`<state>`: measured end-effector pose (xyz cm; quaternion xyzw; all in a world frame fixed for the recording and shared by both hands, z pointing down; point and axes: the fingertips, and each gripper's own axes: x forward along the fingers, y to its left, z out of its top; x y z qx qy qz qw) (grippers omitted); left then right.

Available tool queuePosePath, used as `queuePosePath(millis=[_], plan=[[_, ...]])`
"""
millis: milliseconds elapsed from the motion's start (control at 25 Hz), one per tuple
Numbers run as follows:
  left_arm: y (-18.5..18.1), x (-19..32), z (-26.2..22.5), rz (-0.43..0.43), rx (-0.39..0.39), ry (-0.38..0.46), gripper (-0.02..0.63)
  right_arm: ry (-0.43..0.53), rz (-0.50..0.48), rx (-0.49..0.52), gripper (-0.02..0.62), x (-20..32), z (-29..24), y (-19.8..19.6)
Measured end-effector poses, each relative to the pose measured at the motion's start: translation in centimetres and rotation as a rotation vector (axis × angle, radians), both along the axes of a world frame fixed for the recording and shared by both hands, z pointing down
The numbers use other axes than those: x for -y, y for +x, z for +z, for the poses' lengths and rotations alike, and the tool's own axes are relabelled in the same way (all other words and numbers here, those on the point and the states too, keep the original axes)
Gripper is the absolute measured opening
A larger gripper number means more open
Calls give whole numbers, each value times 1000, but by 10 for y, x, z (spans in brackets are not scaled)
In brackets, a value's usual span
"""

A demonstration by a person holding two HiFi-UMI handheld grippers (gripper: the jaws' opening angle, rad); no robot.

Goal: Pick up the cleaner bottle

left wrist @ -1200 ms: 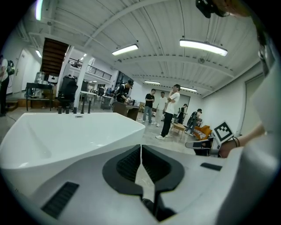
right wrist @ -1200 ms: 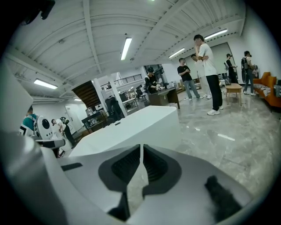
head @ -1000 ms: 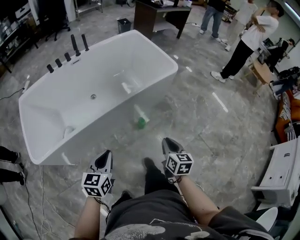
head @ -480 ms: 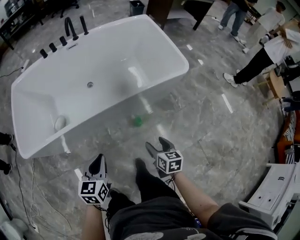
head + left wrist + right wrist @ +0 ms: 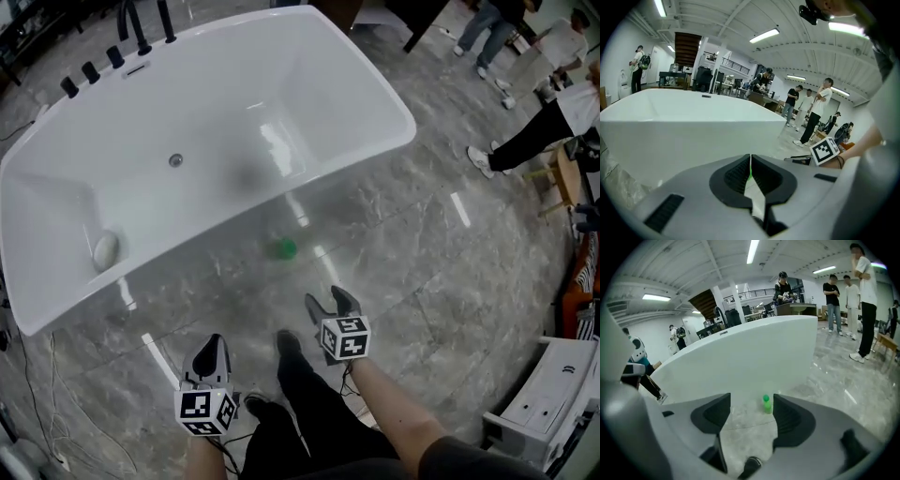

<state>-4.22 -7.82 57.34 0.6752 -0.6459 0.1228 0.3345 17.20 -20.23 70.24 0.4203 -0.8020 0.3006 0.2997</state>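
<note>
2 grippers low; cleaner bottle [image 5: 285, 247] on the floor [image 5: 441, 281] just beside the bathtub [image 5: 56, 309] wall.
Left gripper [image 5: 211, 343] jaws pressed together. Right gripper [image 5: 331, 298] jaws just opened wide, nothing inside; only its view shows the bottle upright, bare floor between.

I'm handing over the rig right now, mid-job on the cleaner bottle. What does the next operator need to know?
Left gripper: shut, empty.
Right gripper: jaws have just been opening, now wide, nothing gripped; the cleaner bottle is lined up ahead of them.
Bottle: green cap, on the floor beside the bathtub, untouched.
Done: right jaws opened and aimed.
Left to do: close in, grip, lift.
</note>
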Motion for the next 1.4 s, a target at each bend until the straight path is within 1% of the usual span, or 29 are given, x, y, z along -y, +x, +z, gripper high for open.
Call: queuePosePath(millis=[160, 240, 360, 440, 560, 720, 880, 960, 1040, 1120, 1240, 1400], plan=[[-2, -16, 50, -5, -28, -7, 18, 24, -27, -27, 295, -6, 50, -11], [-2, -24, 76, 13, -42, -16, 18, 25, -24, -32, 295, -10, 78, -14], [-7, -27, 117, 52, -26, -26, 18, 30, -4, -45, 295, -8, 120, -16], [-11, -23, 141, 59, -20, -27, 18, 29, 12, -48, 296, -4, 145, -15], [-17, -10, 171, 56, -19, -12, 18, 24, 33, -43, 295, 4, 181, -12], [-23, 13, 212, 68, -2, 19, 18, 46, 50, -4, 295, 25, 221, -15], [-29, 30, 255, 40, -33, 22, 18, 73, 58, 38, 294, 42, 254, -20], [-35, 38, 270, 28, -33, 29, 18, 76, 69, 58, 293, 50, 270, -24], [-37, 48, 282, 47, -6, 47, 18, 81, 57, 89, 293, 60, 285, -31], [-32, 61, 296, 87, 11, 67, 18, 78, 31, 115, 294, 69, 305, -37], [-25, 74, 321, 132, 10, 77, 18, 58, 2, 103, 295, 83, 343, -45], [-30, 88, 344, 120, 39, 105, 18, 120, -11, 70, 295, 98, 373, -52]])
